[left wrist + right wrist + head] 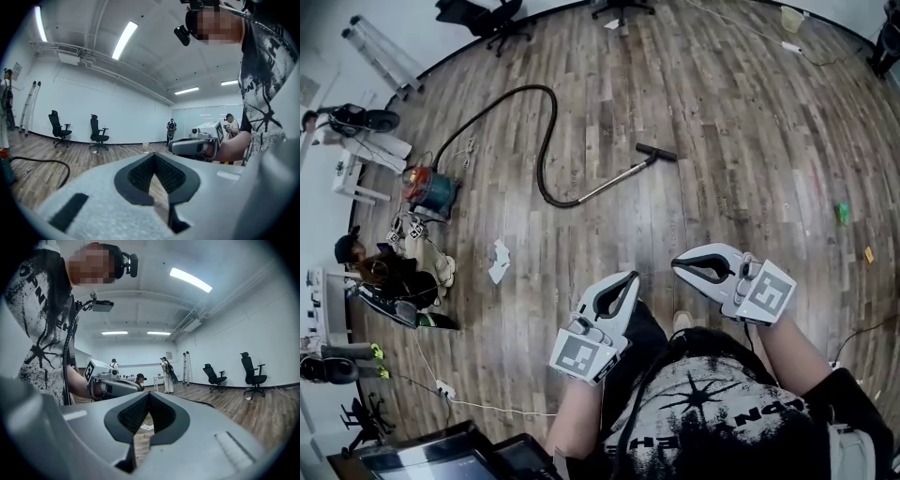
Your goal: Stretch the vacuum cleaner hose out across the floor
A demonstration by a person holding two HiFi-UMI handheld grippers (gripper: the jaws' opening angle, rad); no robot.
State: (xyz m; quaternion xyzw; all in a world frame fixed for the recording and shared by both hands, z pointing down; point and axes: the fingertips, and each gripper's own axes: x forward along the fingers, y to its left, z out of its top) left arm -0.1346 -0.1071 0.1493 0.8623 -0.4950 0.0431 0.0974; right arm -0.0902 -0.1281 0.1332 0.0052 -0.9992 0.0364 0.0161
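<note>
Holding nothing, jaws pressed together, the left gripper (630, 278) and right gripper (678, 265) hang well apart from the curved black vacuum hose (546, 141) trailing from the red-and-teal canister vacuum (431, 189); a hard tug could drag that canister or kink the hose.

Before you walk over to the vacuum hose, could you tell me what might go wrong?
1. The hose lies in a loop; pulling its wand could drag the canister into the clutter beside it.
2. A white scrap lies on the floor toward the hose: a possible slip.
3. The left claw and right claw are shut and empty; they must open first.
</note>
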